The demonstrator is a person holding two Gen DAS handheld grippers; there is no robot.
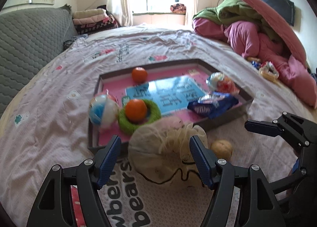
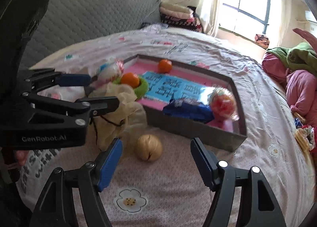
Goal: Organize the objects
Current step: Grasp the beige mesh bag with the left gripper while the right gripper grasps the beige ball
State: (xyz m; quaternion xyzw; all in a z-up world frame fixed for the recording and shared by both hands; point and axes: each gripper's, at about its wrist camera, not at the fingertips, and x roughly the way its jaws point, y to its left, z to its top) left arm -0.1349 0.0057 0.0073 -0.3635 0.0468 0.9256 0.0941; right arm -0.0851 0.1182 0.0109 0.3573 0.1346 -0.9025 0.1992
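A shallow grey box with a pink floor (image 1: 111,135) (image 2: 194,127) lies on the bed. In it are two oranges (image 1: 139,74) (image 1: 136,110), one resting in a green ring (image 1: 152,117), a blue snack packet (image 1: 214,106) (image 2: 188,111) and two wrapped balls (image 1: 103,110) (image 1: 220,82). A beige mesh drawstring pouch (image 1: 156,151) (image 2: 126,106) lies at the box's near edge. My left gripper (image 1: 155,159) (image 2: 103,93) is open around the pouch. A walnut (image 1: 221,148) (image 2: 149,147) lies on the sheet. My right gripper (image 2: 156,161) is open, just short of the walnut.
A pile of pink and green bedding (image 1: 247,34) sits at the right of the bed, with snack packets (image 1: 267,69) beside it. A grey quilted headboard (image 1: 29,48) stands at the left. Folded blankets (image 1: 93,20) lie by the window.
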